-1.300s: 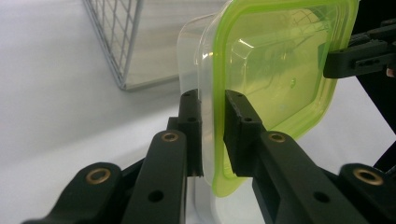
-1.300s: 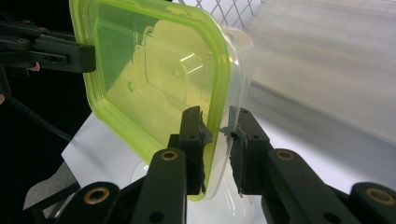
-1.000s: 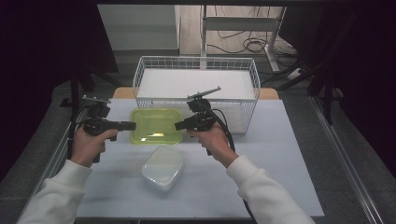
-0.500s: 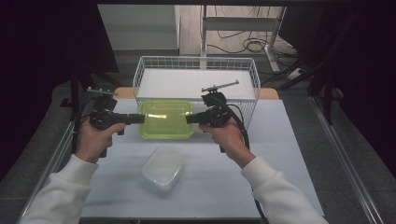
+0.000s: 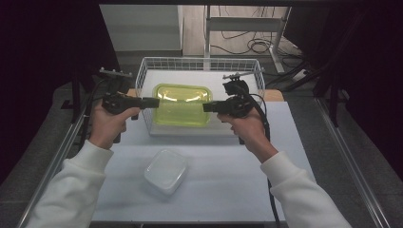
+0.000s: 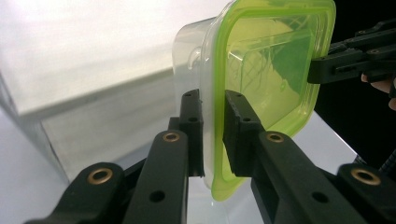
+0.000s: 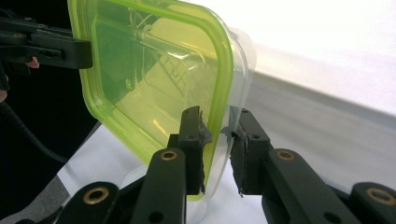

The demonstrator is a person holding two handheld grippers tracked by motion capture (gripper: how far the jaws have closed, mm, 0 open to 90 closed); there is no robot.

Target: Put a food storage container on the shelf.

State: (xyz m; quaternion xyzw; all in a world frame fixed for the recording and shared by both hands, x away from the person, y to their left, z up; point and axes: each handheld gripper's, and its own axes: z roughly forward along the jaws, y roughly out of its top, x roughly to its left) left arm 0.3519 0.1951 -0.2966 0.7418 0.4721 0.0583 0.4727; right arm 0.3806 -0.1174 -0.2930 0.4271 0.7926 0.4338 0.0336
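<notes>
High view: the left tool and the right tool each clamp an opposite short edge of a clear plastic rectangular container with a translucent lime-green lid. The container is held off the surface, lid upward, over the near half of a white wire basket that stands at 12 o'clock on the white table. The left tool grips it from 9 o'clock, the right tool from 3 o'clock. Both forearms wear white sleeves.

A second, lidless clear plastic container rests on the table at 6 o'clock from the held one, well apart from both tools and nearer the person.

Left gripper view: the black jaws are closed on the lid rim and the clear wall beneath it, one pad on each face. The green-lidded container stands edge-on to this camera; the right tool shows at its far edge, at 3 o'clock.

Right gripper view: the jaws pinch the rim of the container in the same manner, lid on the left pad side, clear body on the right. The left tool holds the opposite edge at 10 o'clock.

Basket contents beneath the container cannot be made out.
</notes>
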